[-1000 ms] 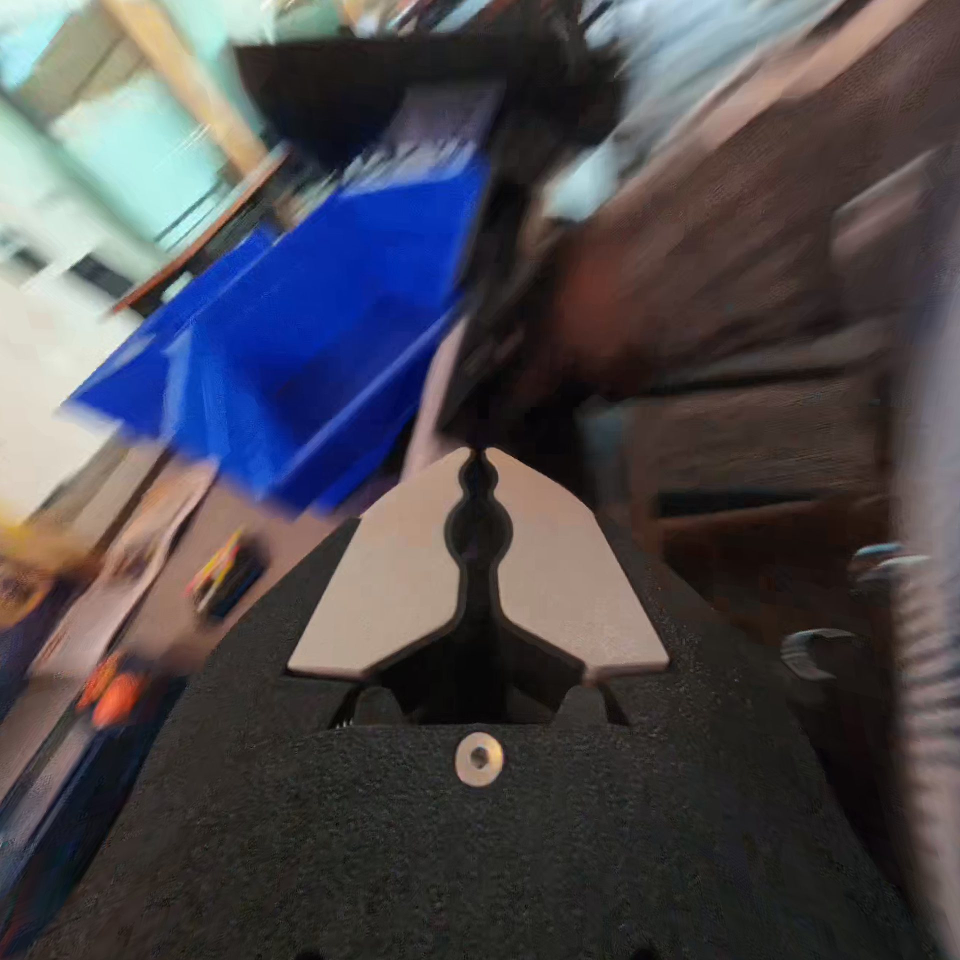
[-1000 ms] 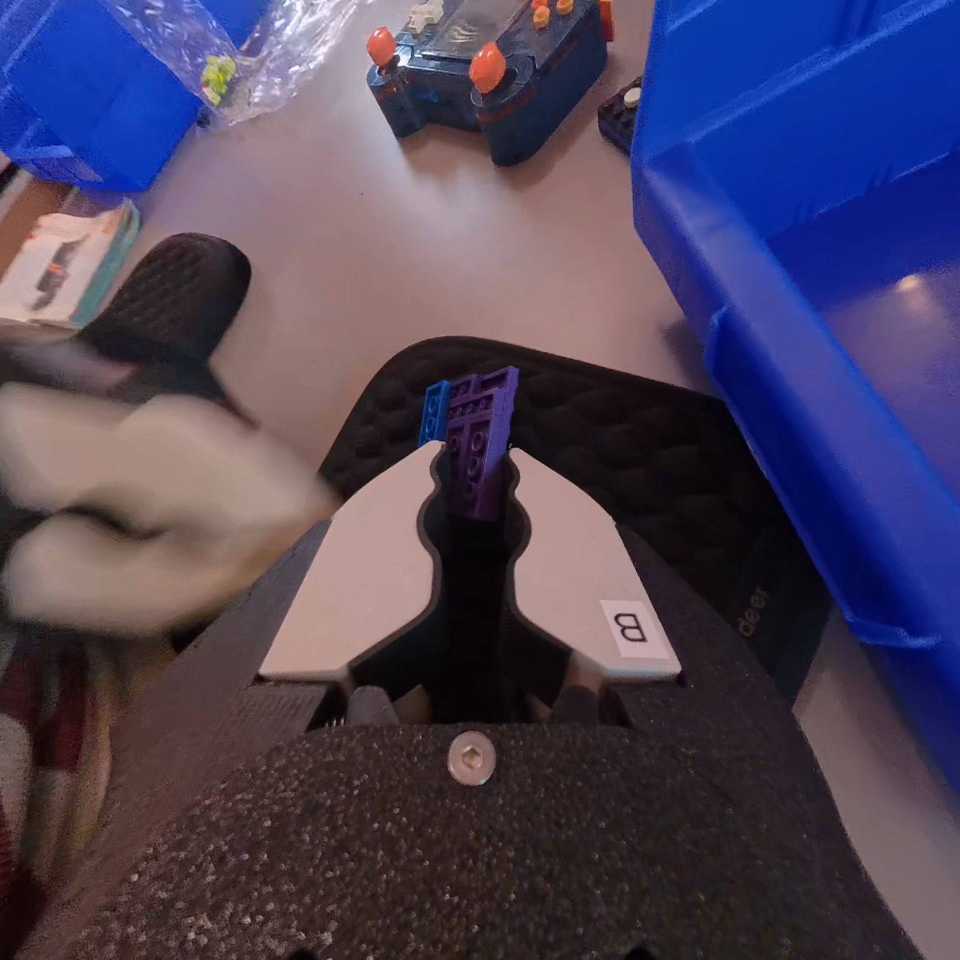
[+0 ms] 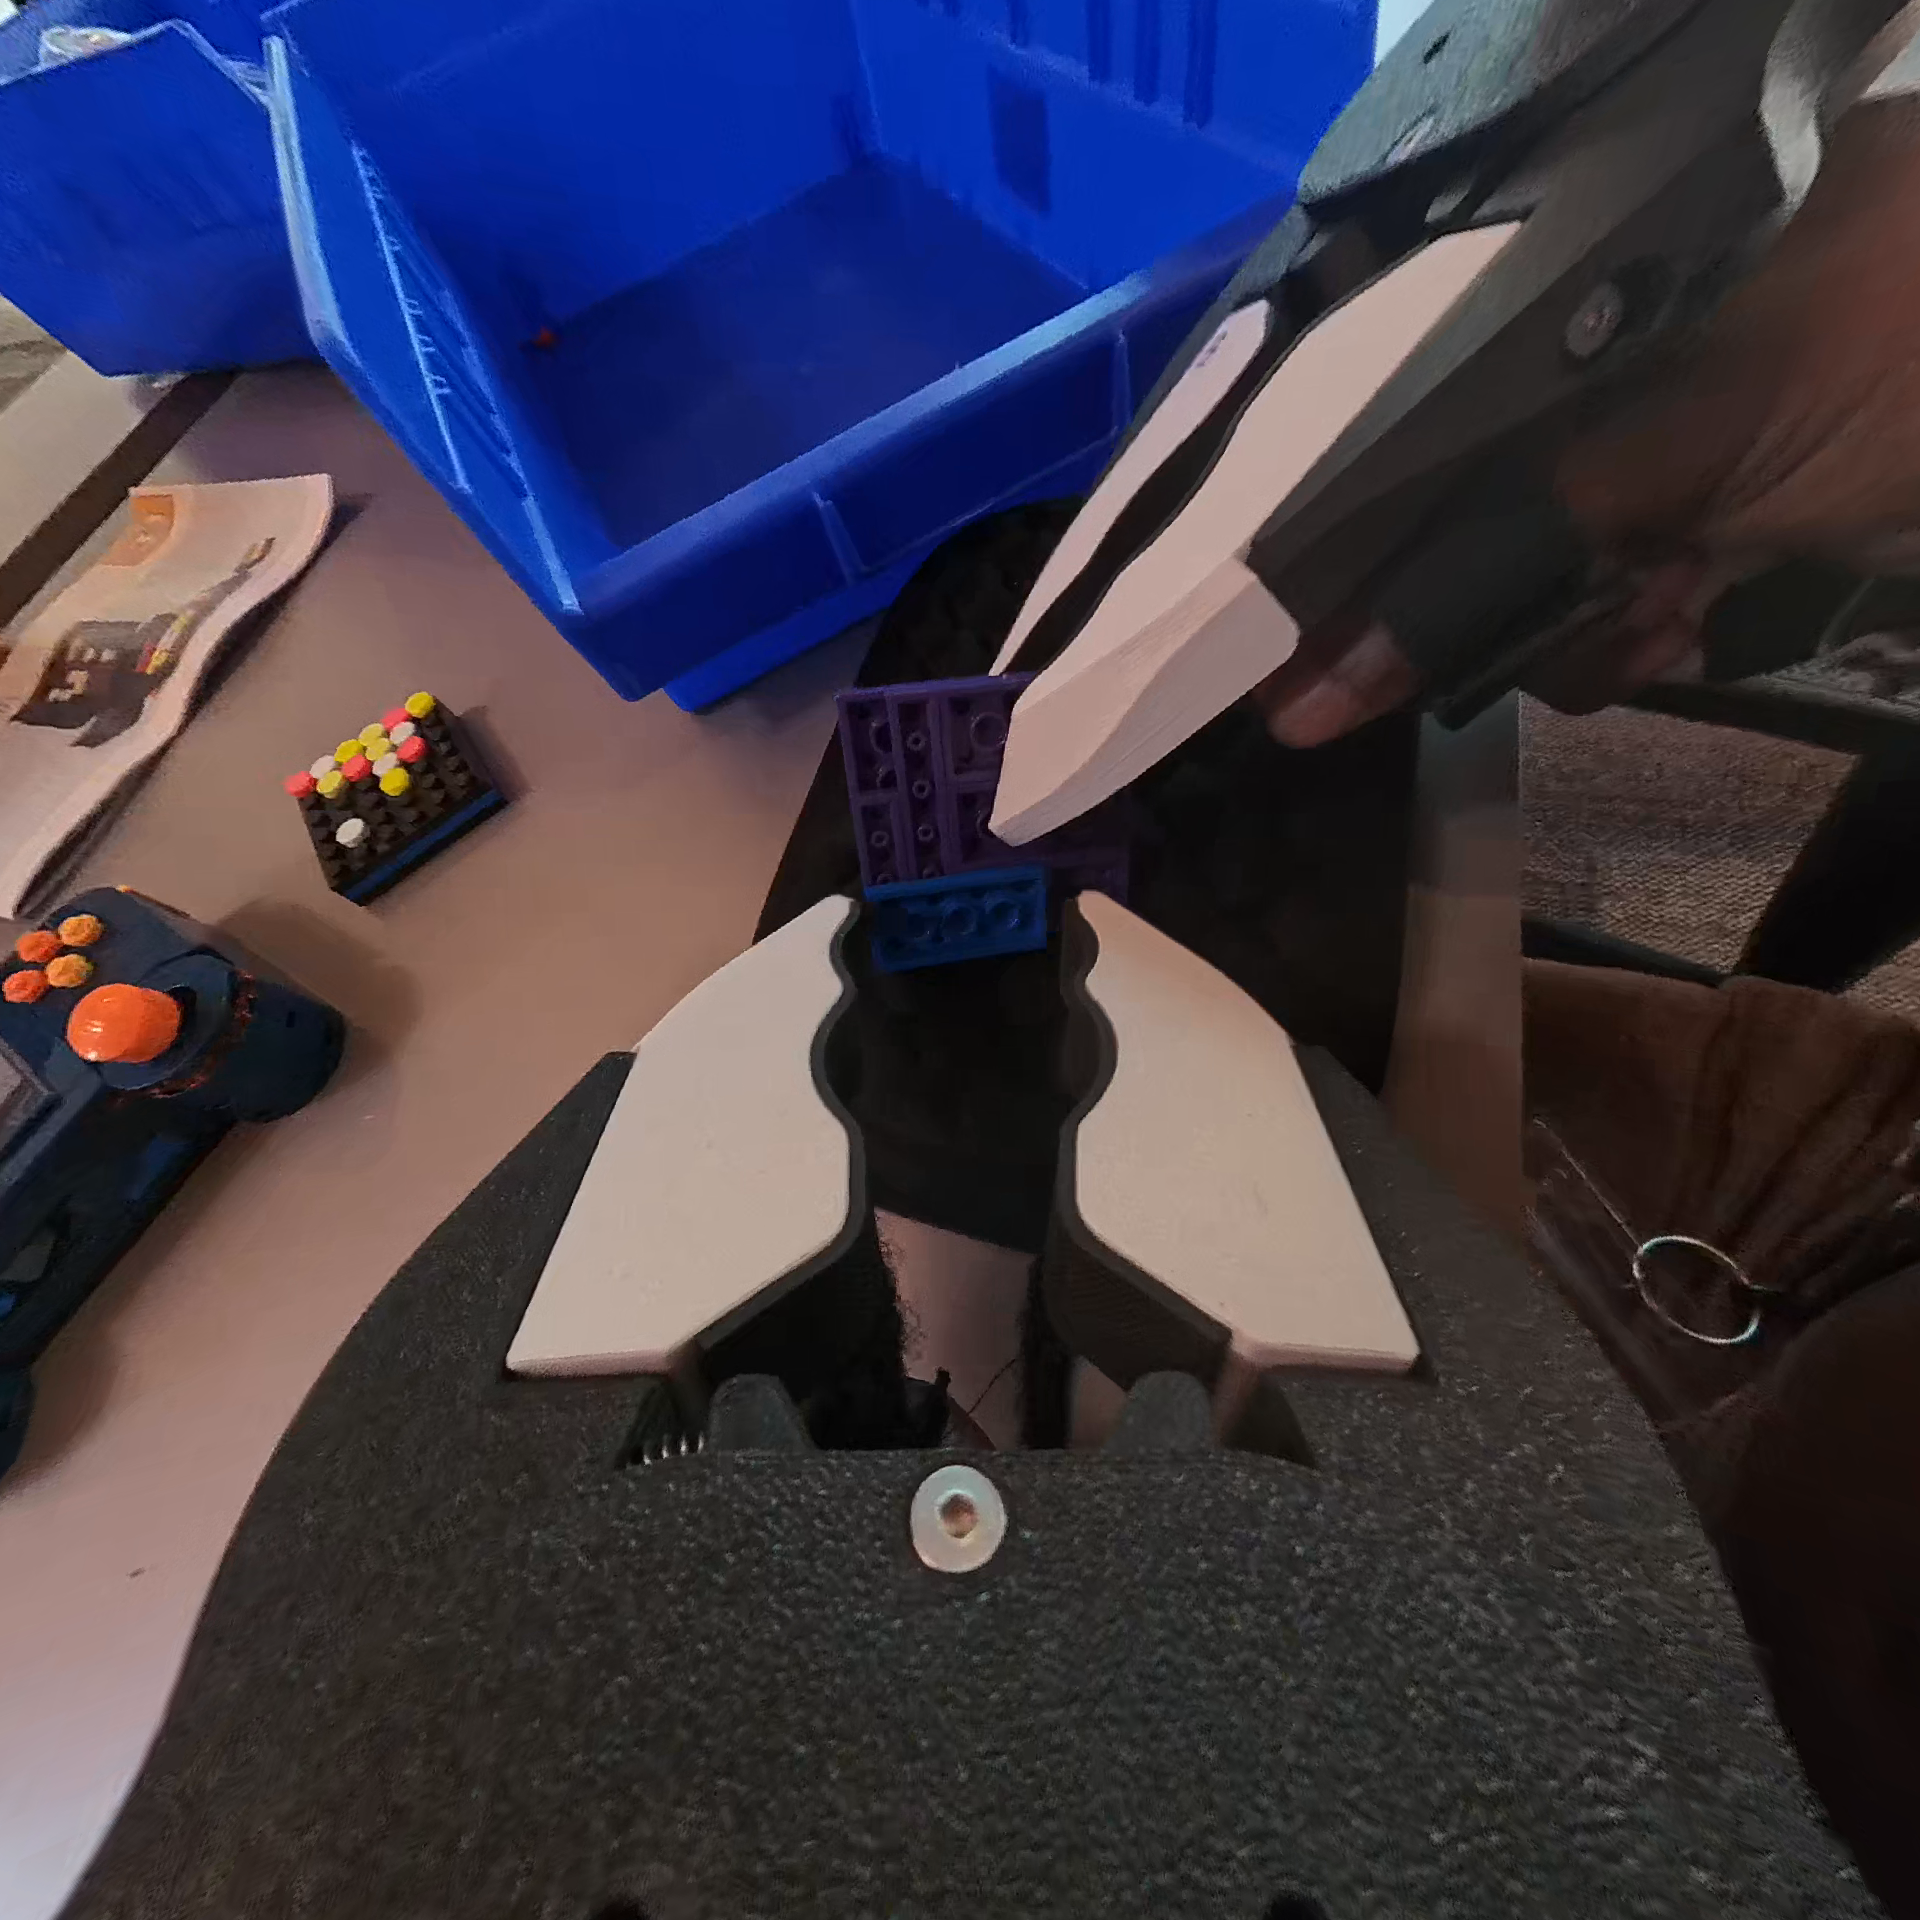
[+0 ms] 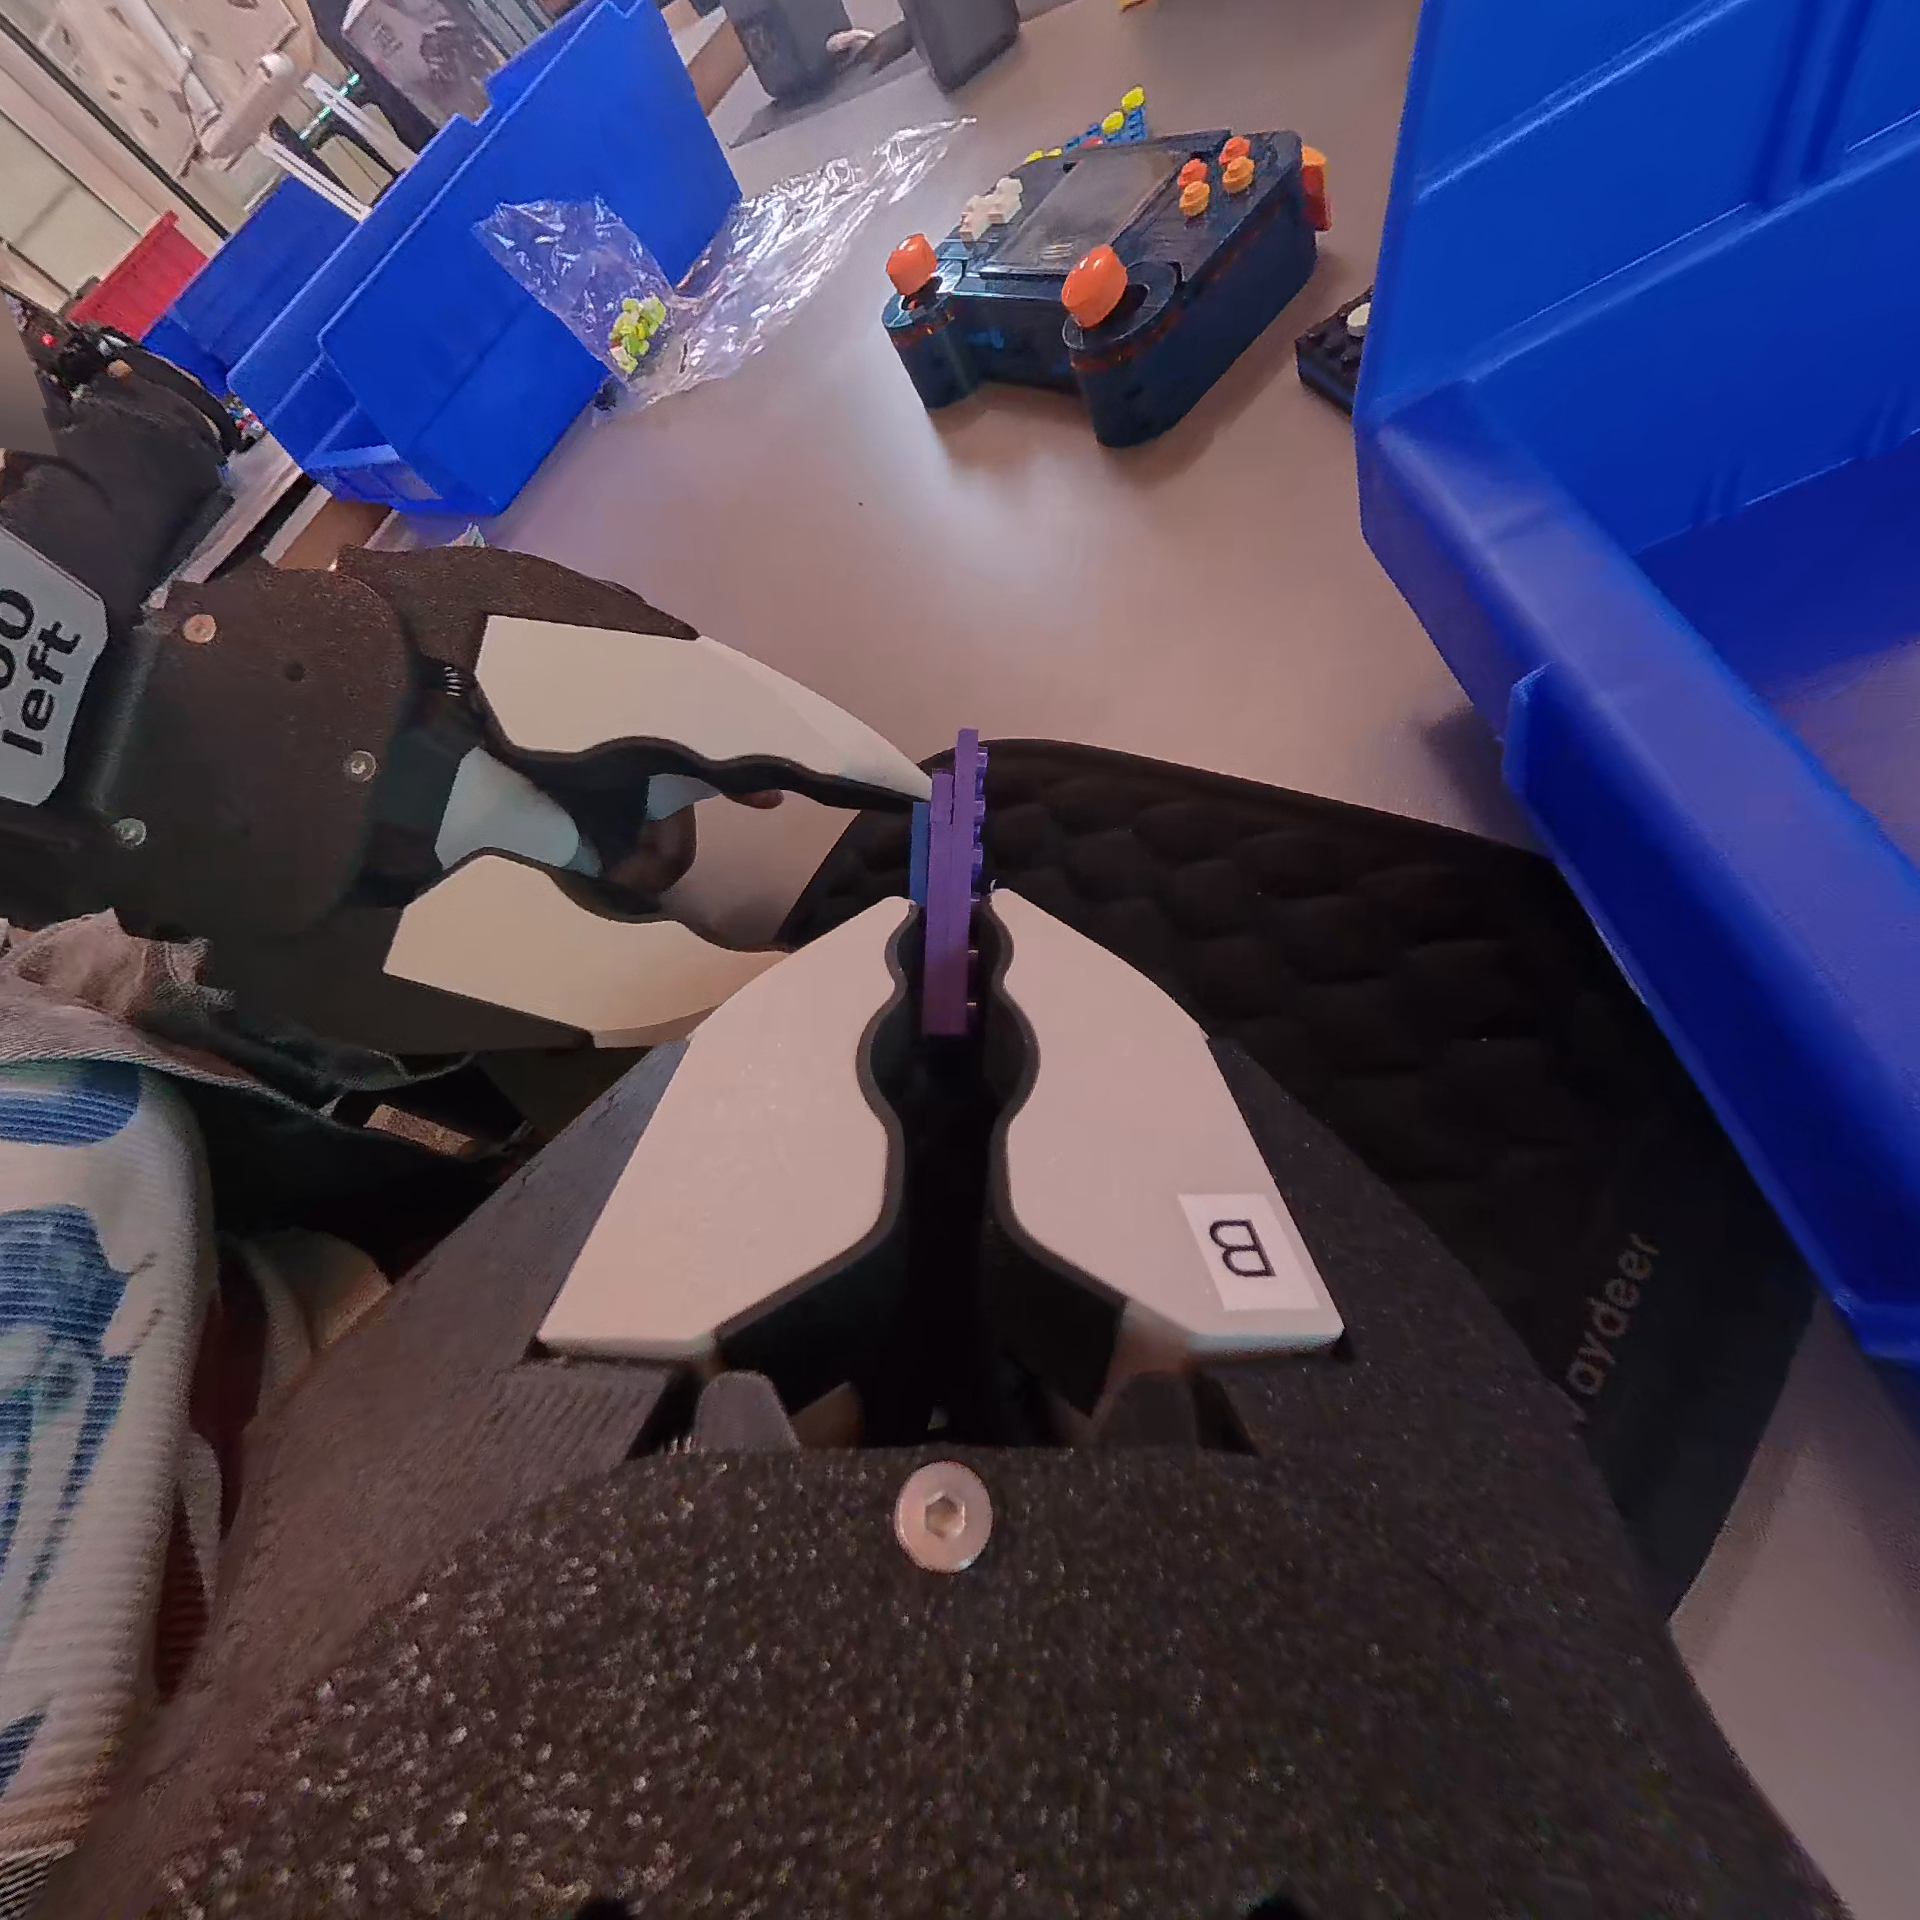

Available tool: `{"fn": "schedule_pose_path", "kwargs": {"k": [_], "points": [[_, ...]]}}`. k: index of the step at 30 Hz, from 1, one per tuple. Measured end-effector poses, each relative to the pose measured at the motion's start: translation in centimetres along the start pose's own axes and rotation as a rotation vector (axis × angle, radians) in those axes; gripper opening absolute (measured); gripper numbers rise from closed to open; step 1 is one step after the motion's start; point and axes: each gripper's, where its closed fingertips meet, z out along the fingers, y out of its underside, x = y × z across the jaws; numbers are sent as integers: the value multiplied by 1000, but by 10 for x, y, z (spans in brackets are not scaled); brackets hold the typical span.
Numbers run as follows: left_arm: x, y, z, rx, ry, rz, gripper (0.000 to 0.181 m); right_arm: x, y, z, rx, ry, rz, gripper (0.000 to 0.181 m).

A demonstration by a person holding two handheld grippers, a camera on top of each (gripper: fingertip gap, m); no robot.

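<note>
My right gripper (image 4: 951,904) is shut on a small stack of purple brick plates (image 4: 948,966) with a blue plate (image 4: 918,852) stuck on its left face, held upright above a black quilted mat (image 4: 1351,987). In the left wrist view the purple plates (image 3: 914,790) stand just ahead of my fingers, with the blue plate (image 3: 956,920) at their lower edge. My left gripper (image 3: 966,914) is open, with the blue plate between its fingertips. The right gripper (image 3: 1023,758) reaches in from the upper right. In the right wrist view the left gripper (image 4: 862,862) comes from the left, its upper fingertip (image 4: 894,779) at the blue plate.
A large blue bin (image 3: 436,343) stands just behind the plates, to the right in the right wrist view (image 4: 1558,623). A dark blue brick-built game console (image 4: 1101,312), a black studded plate (image 3: 395,800), a booklet (image 3: 135,623), a plastic bag (image 4: 727,260) and more blue bins (image 4: 468,343) lie on the table.
My left gripper has swung in from a blurred view of the room, opened, and come up to the blue plate. The right gripper still holds the purple plates, now edge-on.
</note>
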Motion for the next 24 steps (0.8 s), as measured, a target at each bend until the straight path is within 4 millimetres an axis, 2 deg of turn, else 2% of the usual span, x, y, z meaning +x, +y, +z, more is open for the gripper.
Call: {"fn": "schedule_pose_path", "kwargs": {"k": [2,11,14,24], "points": [[-3,-1,0,10,-19,6,30,0,0,0,4,-1,3,10],[1,0,1,-12,-22,0,37,1,0,0,9,-2,6,9],[-3,0,1,-6,-41,10,32,1,0,0,9,-2,5,9],[-3,2,4,-25,-71,33,33,1,1,1,10,3,8,10]]}}
